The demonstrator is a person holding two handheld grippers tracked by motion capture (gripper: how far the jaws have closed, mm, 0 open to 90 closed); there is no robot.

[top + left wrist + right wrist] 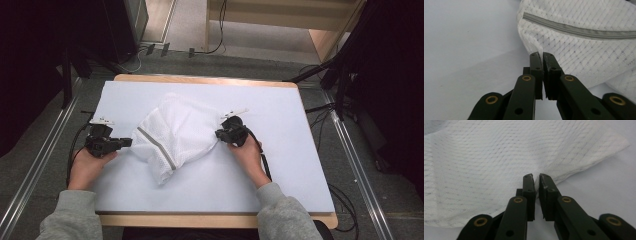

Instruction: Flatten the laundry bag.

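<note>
— White mesh is what both pairs of jaws have between them. On the left gripper (541, 55), the jaws stand almost together, pinching a thin fold of the mesh laundry bag (584, 42) at its edge, just below the grey zipper (574, 29).

— And the right gripper (536, 177)?

— Much the same: its jaws are pressed nearly shut on the edge of the netting, with a sliver of white cloth visible in the narrow gap. From there the fabric fans out ahead of the tips and up across the view.

— So which step would you call this?

— I'd judge it the grasp-and-spread stage. From above, the left gripper (121, 142) holds the bag's left edge and the right gripper (220, 134) holds its right edge, with the bag (175, 135) bunched and rumpled between them.

— Where does it lie on the bench?

— Around the middle of the pale sheet that covers the bench (280, 170), a little towards the left, its zipper (157, 147) running diagonally down the near-left part. One corner trails towards the person.

— What does the next move call for?

— Probably drawing the two hands apart evenly, keeping both pinches firm, so the mesh flattens. It is slippery, thin stuff; a loose grip could let an edge slide out, and pulling unevenly would only twist it.
</note>
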